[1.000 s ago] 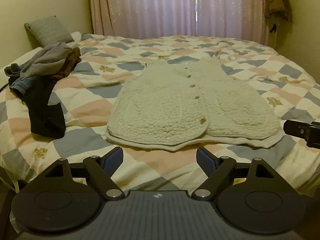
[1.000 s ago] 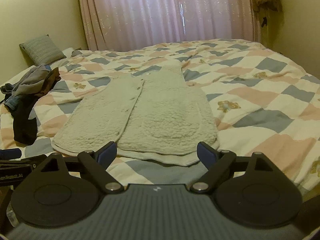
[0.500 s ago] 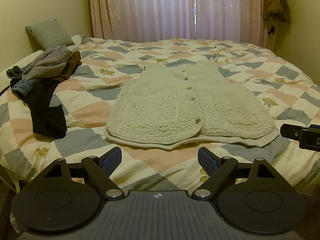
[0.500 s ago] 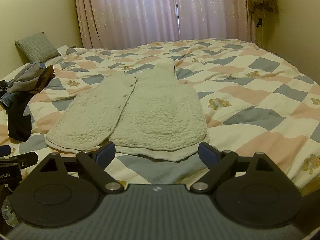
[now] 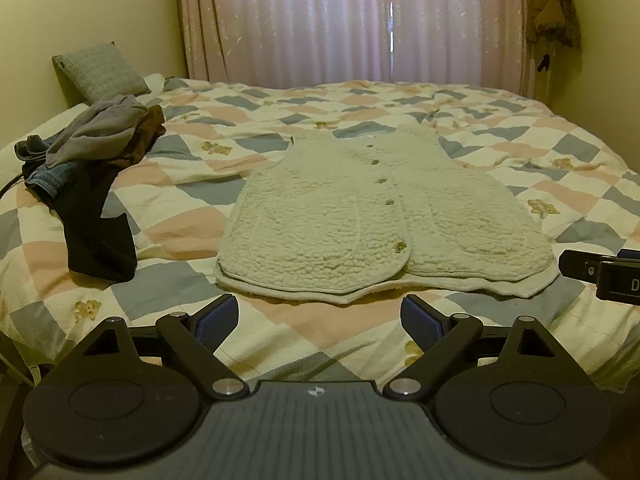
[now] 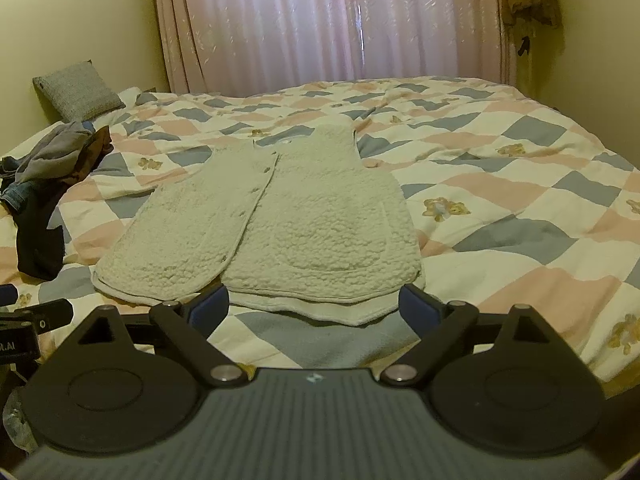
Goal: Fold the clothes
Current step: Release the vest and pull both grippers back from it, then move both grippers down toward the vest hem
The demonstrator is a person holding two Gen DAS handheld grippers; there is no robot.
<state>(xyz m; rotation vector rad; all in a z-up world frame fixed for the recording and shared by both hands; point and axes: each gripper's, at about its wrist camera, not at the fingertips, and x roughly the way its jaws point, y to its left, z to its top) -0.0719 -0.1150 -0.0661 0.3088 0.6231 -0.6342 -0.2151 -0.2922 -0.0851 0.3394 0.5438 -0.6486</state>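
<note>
Over on your far left, a heap of clothes (image 5: 86,160) sits on the checked quilt (image 5: 168,284): grey and brown pieces on top, a bit of denim, and a black garment trailing toward the near edge. Behind it, a grey pillow (image 5: 100,68) leans against the wall.

Your left gripper (image 5: 319,318) hangs above the near edge of the bed, jaws spread apart and just now opening wider, with only quilt showing between the blue pads (image 5: 218,320). It's short of the hem, touching nothing.

Dead centre is your cream fleece vest (image 5: 360,216), flat on the quilt, buttoned front up, hem toward you, shoulders pointing at the pink curtains (image 5: 340,20). It's unfolded, well clear of the heap.

Your right gripper (image 6: 314,306) is set just at the vest's right hem corner, jaws also parted and widening, pads pressing on nothing. Whether the fingertips (image 6: 416,306) brush the fleece, you can't tell from here. In its view, the left tool's black body (image 6: 28,320) pokes in at the edge.

Far right, a brown garment (image 5: 552,4) hangs beside the curtain.
</note>
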